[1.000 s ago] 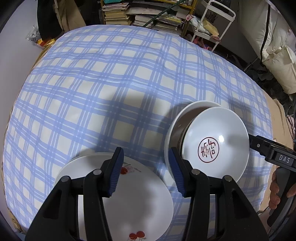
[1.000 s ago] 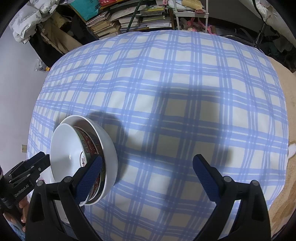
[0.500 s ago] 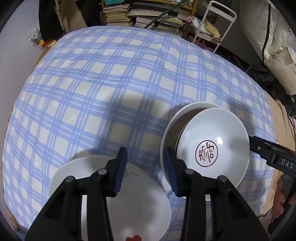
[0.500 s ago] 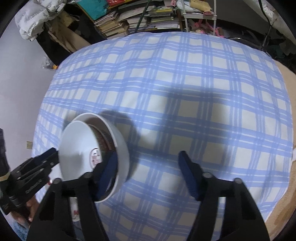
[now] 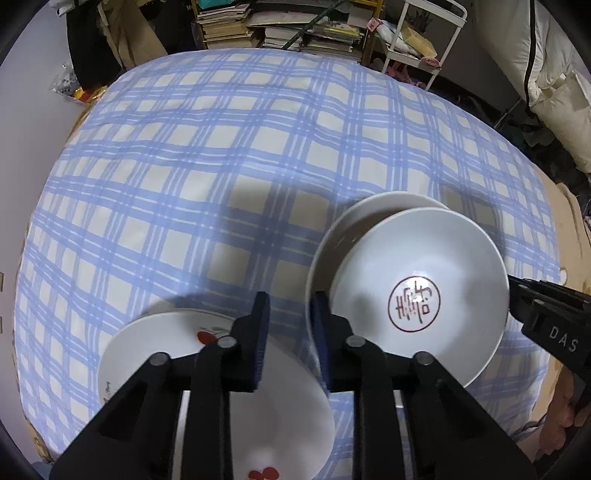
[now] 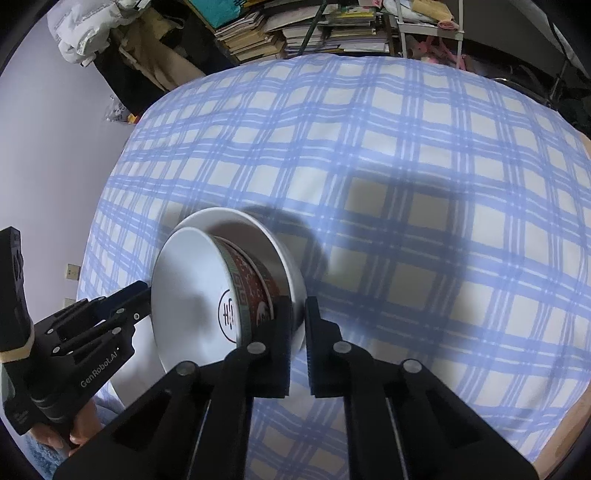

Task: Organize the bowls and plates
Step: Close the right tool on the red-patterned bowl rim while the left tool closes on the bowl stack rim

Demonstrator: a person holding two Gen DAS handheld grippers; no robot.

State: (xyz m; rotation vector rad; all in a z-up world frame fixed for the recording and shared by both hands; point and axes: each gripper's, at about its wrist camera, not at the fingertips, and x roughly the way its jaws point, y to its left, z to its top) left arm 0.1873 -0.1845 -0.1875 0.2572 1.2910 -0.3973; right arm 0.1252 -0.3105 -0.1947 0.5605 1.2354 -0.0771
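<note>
A white bowl with a red seal [image 5: 413,291] sits nested in a larger white bowl [image 5: 369,210] on the plaid cloth. Its outside is red and green [image 6: 251,291]. My right gripper [image 6: 297,332] is shut on the larger bowl's [image 6: 236,218] near rim; it shows as a black tip [image 5: 513,295] at the bowls' right side. A stack of white plates with cherries [image 5: 166,354] lies left of the bowls. My left gripper [image 5: 290,332] hangs over the gap between plates and bowls. Its jaws are closing, and the right pad is beside the larger bowl's left rim with nothing pinched.
The blue plaid cloth [image 5: 221,184] covers the whole table, which stretches far beyond the dishes. Book stacks [image 5: 229,22] and a white cart [image 5: 424,37] stand past the far edge. A person's hands [image 6: 74,435] hold the gripper handles at the near edge.
My right gripper slid left to the bowls and its wide jaws closed on the larger bowl's rim. My left gripper's jaws narrowed in place, and it hardly moved.
</note>
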